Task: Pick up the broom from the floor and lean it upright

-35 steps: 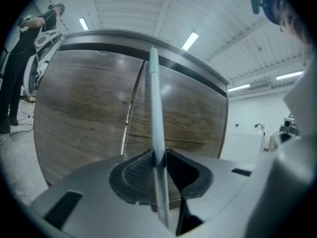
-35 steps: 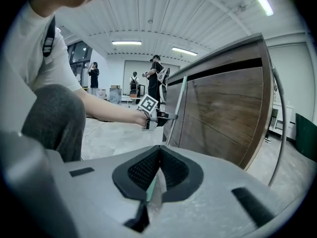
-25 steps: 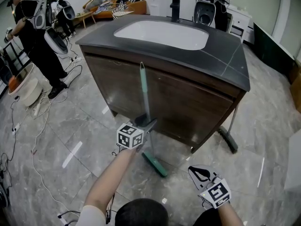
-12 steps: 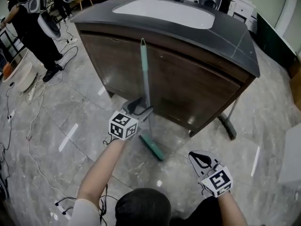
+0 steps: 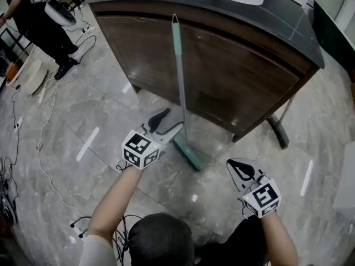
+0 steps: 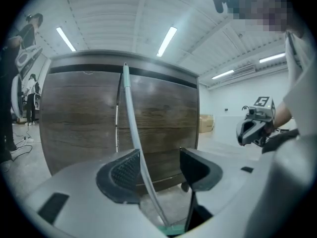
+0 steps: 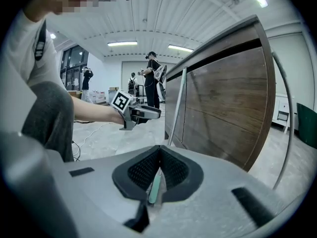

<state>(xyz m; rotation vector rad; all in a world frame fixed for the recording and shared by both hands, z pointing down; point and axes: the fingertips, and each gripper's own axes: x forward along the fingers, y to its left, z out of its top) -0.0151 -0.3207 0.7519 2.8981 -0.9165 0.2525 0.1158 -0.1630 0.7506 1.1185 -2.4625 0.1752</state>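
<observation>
- Left tool [image 5: 168,125] has just been opening and its jaws now stand wide. The broom [image 5: 180,76] handle runs between them, close to one pad, unclamped.
- Broom hasn't shifted: steep, tip against the cabinet [image 5: 238,65] front just under the top, head [image 5: 187,153] on the floor [image 5: 83,121]. The lean looks done, only the release is left.
- Right tool [image 5: 239,170] has its jaws together, empty, well apart from the broom.
- Open floor behind the left tool. I'd back straight out, since a sideways nudge on the handle could tip it.
- Cables [image 5: 33,148] lie far left, out of the way.
</observation>
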